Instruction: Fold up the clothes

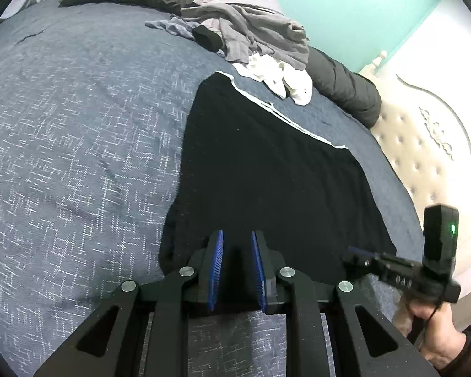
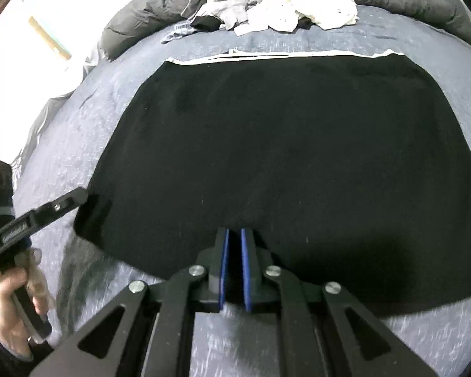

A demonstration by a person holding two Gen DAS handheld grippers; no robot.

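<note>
In the left wrist view, the left hand-held gripper (image 1: pixel 237 245) sits at the lower middle of the frame with its blue pads (image 1: pixel 217 267) a little apart and nothing between them. Its tips hover over the near left corner of the black garment (image 1: pixel 267 169). From there the cloth runs away toward the upper middle of the frame, with a thin white-trimmed edge (image 1: pixel 285 119) along its far right side. At the lower right of this view the right hand-held gripper (image 1: pixel 358 253) reaches toward the near right corner of the same cloth; from this angle I cannot tell whether it is spread.

In the right wrist view, the left hand-held gripper comes in from the left edge, its tip close by the garment's lower left corner. The right hand-held gripper's own pads (image 2: pixel 224 267) stand at the lower middle, with only a narrow gap and no cloth in it, over the near edge of the garment. Here the garment fills the centre, its long axis running left to right, the near edge straight ahead of the tips.

Each gripper is nearest one end of that near edge, so a fold away toward the white trim would suit both.

The garment lies flat and smooth on the blue-grey bed cover (image 1: pixel 78 132), a broad dark panel with no visible creases. Whether it is spread full or already folded once, I cannot tell. A heap of grey and white clothes (image 2: pixel 267 3) lies beyond it at the top of the frame.
</note>
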